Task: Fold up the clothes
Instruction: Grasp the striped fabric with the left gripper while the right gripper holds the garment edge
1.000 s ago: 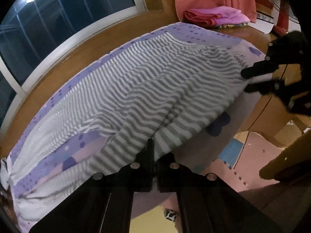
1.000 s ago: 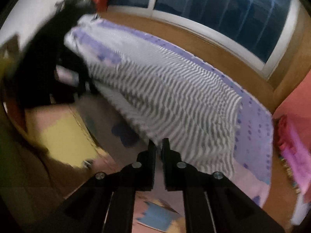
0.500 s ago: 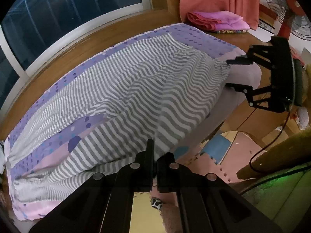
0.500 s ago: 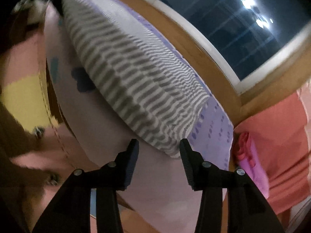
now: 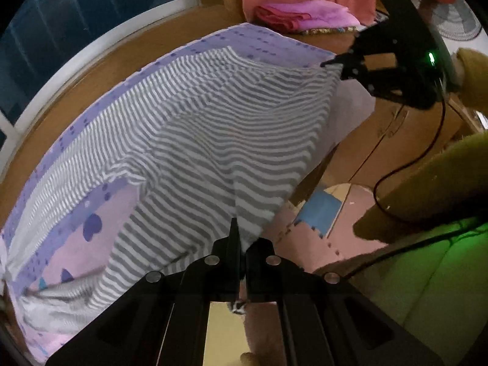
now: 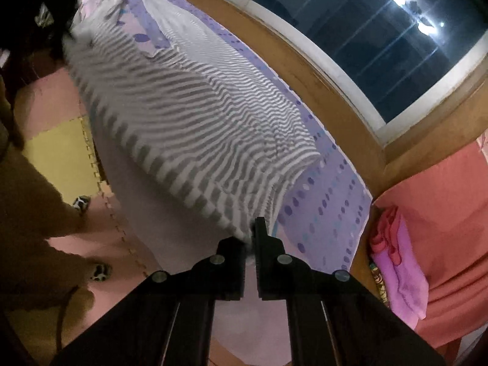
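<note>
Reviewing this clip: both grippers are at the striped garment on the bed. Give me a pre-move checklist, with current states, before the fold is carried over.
1. Left gripper shut on the near edge of the striped garment: ok.
2. Right gripper shut on the garment's corner, cloth between its fingers: ok.
3. Edge between the two grips raised off the patterned sheet: ok, it hangs lifted over the bed's side.
4. Far edge lying flat toward the window side: ok, though wrinkled at one end.
5. Landing area on the sheet free of other things: ok; the pink folded stack sits beyond the sheet.
6. Grip firm enough to hold: cannot tell.
</note>
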The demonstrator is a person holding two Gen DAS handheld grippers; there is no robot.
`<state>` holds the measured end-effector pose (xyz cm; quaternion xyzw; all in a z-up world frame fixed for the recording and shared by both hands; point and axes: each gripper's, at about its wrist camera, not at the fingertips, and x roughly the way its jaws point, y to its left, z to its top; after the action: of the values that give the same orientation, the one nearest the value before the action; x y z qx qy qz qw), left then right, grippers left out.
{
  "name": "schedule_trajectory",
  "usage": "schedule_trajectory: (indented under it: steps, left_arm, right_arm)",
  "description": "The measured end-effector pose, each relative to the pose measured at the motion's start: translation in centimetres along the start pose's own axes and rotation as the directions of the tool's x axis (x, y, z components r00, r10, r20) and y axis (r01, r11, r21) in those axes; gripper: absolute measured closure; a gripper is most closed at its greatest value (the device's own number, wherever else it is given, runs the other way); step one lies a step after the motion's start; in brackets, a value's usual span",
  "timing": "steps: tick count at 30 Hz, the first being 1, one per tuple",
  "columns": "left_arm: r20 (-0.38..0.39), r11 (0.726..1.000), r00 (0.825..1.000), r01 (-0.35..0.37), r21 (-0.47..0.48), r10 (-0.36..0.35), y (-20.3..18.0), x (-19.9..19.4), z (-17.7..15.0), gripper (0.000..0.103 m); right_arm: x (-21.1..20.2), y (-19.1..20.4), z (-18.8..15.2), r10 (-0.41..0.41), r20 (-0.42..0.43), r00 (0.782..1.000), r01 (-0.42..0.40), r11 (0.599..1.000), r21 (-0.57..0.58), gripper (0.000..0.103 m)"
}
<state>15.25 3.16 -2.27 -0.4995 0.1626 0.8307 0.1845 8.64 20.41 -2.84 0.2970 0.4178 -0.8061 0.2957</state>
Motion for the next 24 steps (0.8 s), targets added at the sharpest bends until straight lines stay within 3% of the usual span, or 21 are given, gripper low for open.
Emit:
schedule_trajectory:
  steps: [4, 10, 13, 18, 24]
  left_arm:
    - [0.043, 0.996, 0.999, 0.023, -0.084, -0.019, 4.0, -2.5, 2.1, 0.102]
    - [0.122, 0.988, 0.993, 0.015, -0.152, 0.004, 12.1, -3.2, 7.4, 0.101]
    - [0.109, 0.987, 0.994, -0.004, -0.160, 0.022, 15.6, -0.6, 10.1, 0.101]
    - [0.048, 0.985, 0.999, 0.005, -0.174, 0.004, 20.5, 6.2, 13.4, 0.101]
    - [0.010, 0.986, 0.999, 0.041, -0.160, -0.040, 23.4, 11.8, 15.1, 0.101]
  right_arm:
    - [0.0, -3.2, 1.6, 0.101, 0.033, 0.994, -0.105, 0.982, 0.154, 0.099]
    - [0.8, -8.8, 5.6, 0.178, 0.140, 0.974, -0.219, 0.901, 0.375, 0.099]
    - [3.3, -11.2, 7.8, 0.172, 0.143, 0.975, -0.218, 0.867, 0.448, 0.099]
    - [9.4, -13.9, 10.3, 0.187, 0.064, 0.980, -0.191, 0.819, 0.541, 0.099]
    - [14.9, -15.4, 10.7, 0.216, -0.029, 0.976, -0.148, 0.758, 0.636, 0.099]
